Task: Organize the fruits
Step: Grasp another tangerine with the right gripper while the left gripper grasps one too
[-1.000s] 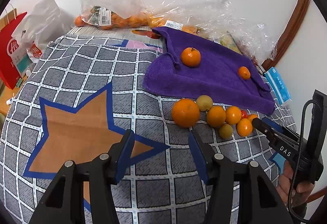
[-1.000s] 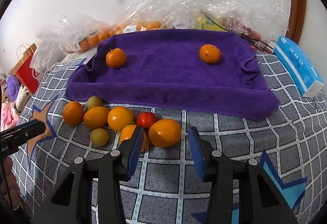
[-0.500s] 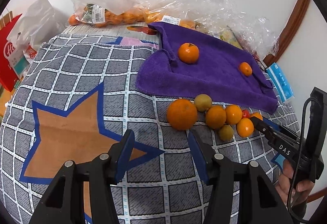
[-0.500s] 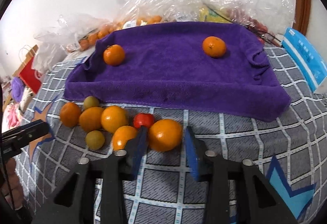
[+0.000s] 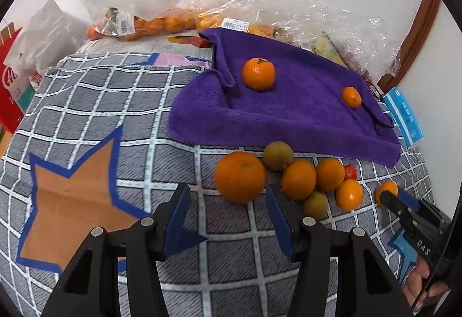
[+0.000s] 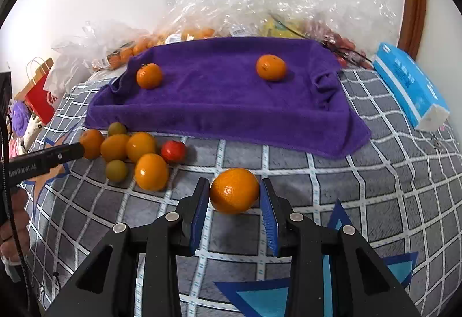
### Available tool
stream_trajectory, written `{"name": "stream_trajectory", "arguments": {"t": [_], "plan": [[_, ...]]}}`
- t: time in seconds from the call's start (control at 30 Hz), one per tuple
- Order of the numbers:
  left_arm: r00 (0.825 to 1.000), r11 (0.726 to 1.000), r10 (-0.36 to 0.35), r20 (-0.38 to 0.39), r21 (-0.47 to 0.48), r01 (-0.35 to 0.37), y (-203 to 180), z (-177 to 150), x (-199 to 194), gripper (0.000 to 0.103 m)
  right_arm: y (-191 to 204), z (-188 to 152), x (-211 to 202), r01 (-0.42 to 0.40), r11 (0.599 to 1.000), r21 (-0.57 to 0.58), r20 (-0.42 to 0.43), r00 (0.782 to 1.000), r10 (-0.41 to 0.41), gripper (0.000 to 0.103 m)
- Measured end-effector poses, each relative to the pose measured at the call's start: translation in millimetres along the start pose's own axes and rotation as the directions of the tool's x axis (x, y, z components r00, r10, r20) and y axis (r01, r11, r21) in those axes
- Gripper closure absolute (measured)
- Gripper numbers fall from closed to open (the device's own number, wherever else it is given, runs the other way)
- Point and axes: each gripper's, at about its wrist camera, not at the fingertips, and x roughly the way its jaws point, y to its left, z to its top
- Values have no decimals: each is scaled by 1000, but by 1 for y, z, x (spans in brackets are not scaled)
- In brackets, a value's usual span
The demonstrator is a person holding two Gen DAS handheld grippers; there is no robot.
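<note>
- Fruit lies in two places on the checked cloth (image 6: 375, 172) — two oranges on the purple towel (image 6: 231, 103) and a loose cluster (image 6: 130, 155) off the towel's near edge, at about 9 o'clock in the right wrist view.
- Right gripper (image 6: 234, 195) has its blue pads on either side of a large orange (image 6: 234, 191), pressed against it; the jaws have just been closing on that fruit, which sits apart from the cluster.
- Left gripper (image 5: 228, 218) stands apart with nothing between its pads; the biggest orange (image 5: 240, 176) of the cluster lies just beyond its tips, toward 12 o'clock.
- On the towel, one orange (image 6: 149, 75) rests at 10 o'clock — the other (image 6: 271, 67) at 1 o'clock.
- Plastic bags (image 6: 260, 5) of more fruit are heaped behind the towel against the wall.
</note>
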Motion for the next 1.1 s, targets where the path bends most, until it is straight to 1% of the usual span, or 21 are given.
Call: {"name": "stream_trajectory", "arguments": {"t": [0.1,0.2,0.23,0.27,0.4,0.47,0.6,0.7,0.8,0.93,1.0,1.03,1.1], "plan": [[1000,1000,10,5,-5,-10,-3,0,8,51,-3,-1,2,-16,1000,10,8,1000,16,67],[999,1000,7,36,-10,-7,-4,-3,12,55,-3,0,6,-18,1000,8,19,1000,18,66],[999,1000,2,51,-11,-1,-5,-5,13,62,-4,0,9,-14,1000,9,19,1000,14,66],[998,1000,-14,64,-10,14,-4,-6,13,64,-4,-1,12,-9,1000,9,18,1000,9,66],[993,1000,-12,115,-3,12,-5,-11,13,65,-4,0,14,-8,1000,15,28,1000,8,66],[993,1000,-21,119,-8,22,-4,-11,13,65,-3,0,16,6,1000,16,20,1000,-6,66],[991,997,-60,121,-45,66,3,-11,14,65,-10,0,16,-36,998,47,25,999,35,66],[990,997,-63,123,-44,69,3,-11,14,65,-20,-1,15,-40,994,105,40,999,36,66],[989,996,-75,130,-33,80,1,-12,12,65,-23,-2,11,-34,991,128,63,998,27,66],[984,997,-78,162,-18,82,-2,-13,6,65,-24,-2,6,-46,991,125,93,995,35,66],[982,997,-75,171,-19,80,-1,-13,4,65,-23,-2,7,-35,992,122,85,996,24,66],[981,996,-76,176,-21,81,-1,-13,4,65,-22,-1,9,-15,993,121,75,997,6,66],[980,996,-80,181,-21,85,-1,-13,3,65,-21,-1,9,-11,993,113,76,997,3,66]]}}
